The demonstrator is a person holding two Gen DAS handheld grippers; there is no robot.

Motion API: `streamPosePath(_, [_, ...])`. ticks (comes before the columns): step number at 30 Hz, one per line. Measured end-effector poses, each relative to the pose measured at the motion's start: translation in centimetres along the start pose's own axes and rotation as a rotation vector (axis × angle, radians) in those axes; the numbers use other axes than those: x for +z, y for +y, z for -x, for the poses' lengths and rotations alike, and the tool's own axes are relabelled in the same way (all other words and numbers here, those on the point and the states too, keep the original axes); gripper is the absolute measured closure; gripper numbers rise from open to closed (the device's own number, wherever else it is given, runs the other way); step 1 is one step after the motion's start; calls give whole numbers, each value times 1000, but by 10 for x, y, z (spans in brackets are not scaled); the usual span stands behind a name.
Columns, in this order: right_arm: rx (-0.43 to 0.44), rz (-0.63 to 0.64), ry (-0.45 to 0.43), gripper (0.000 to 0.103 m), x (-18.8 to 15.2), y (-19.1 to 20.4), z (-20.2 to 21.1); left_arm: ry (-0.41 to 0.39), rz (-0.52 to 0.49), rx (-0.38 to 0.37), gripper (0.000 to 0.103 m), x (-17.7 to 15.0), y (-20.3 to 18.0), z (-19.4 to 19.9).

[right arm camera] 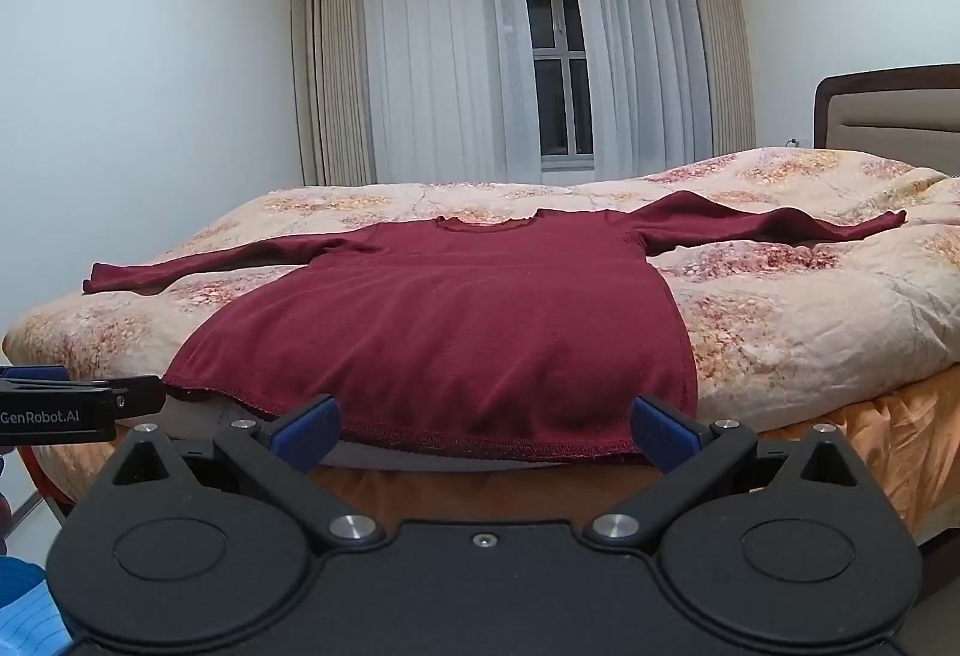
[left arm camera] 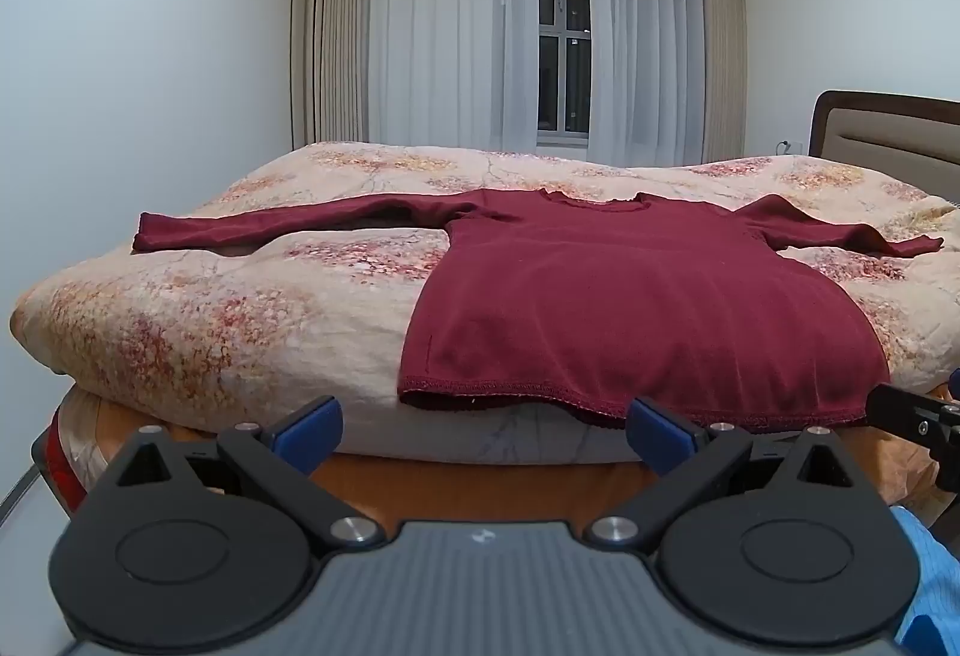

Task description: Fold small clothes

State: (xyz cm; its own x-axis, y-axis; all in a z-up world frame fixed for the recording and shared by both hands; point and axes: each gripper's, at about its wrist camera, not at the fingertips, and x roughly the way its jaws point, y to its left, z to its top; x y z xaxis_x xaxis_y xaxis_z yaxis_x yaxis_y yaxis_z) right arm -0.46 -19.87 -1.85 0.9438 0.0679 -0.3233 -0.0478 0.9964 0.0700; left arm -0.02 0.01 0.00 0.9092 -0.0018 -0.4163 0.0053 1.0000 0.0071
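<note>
Grippers: left gripper [left arm camera: 483,425] and right gripper [right arm camera: 483,425] spread wide, holding nothing, just short of the hem. Shirt [right arm camera: 456,320] lies flat on the bed [right arm camera: 798,320], 2 sleeves outstretched. Fabric likely light, limp; pinch hem corners.

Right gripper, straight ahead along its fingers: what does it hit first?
Probably the hem of the maroon shirt, which hangs over the near edge of the bed, straight ahead of the open right gripper. Depth is unclear; slightly lower, it would meet the bed's edge under the hem.
</note>
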Motion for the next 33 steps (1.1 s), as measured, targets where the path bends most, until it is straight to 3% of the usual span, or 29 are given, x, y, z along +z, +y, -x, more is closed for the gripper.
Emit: streamPosePath(33, [2,5,-1,0,-1,0,1,9,6,-9,0,-2,2,-1])
